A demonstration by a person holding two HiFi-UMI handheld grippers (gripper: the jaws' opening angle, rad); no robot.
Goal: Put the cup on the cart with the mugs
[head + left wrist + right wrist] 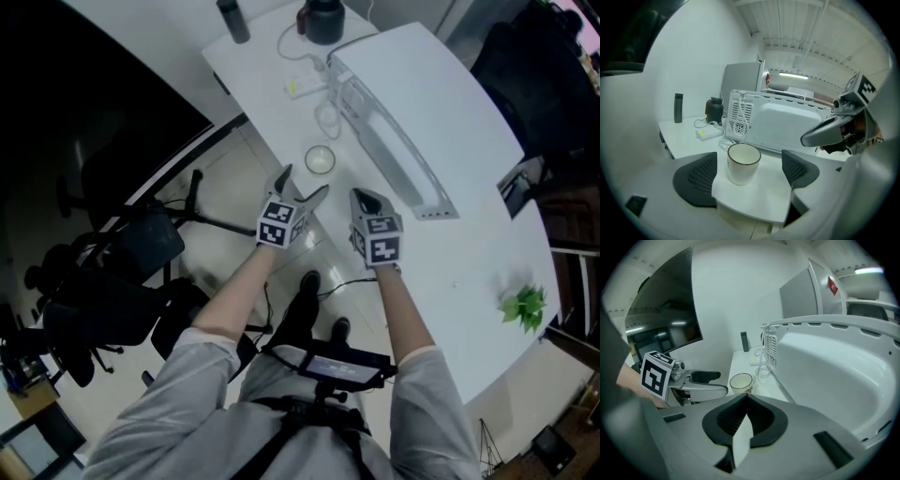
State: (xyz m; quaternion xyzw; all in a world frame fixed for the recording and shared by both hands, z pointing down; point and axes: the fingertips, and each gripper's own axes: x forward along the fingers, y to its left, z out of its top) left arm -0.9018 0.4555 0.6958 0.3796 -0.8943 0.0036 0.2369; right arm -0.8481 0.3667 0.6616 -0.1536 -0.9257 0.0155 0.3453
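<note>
A white cup (pixel 320 159) with a dark rim stands upright on the white table (pixel 450 272), close to the table's near left edge. My left gripper (pixel 305 185) is just short of it, jaws spread wide. In the left gripper view the cup (pixel 743 161) sits in the gap of the left gripper (pixel 750 169), nearer the left pad, and neither pad touches it. My right gripper (pixel 366 197) hovers beside it on the right, over the table. Its pads meet in the right gripper view (pixel 746 397), with nothing between them; the cup (pixel 741 380) shows beyond them.
A long white appliance (pixel 394 103) lies on the table right of the cup, with cables and a power strip (pixel 305 84) behind. A dark bottle (pixel 232 21) and a dark jug (pixel 323 19) stand at the far end. A small plant (pixel 525 305) sits right. Office chairs (pixel 122 281) stand on the floor left.
</note>
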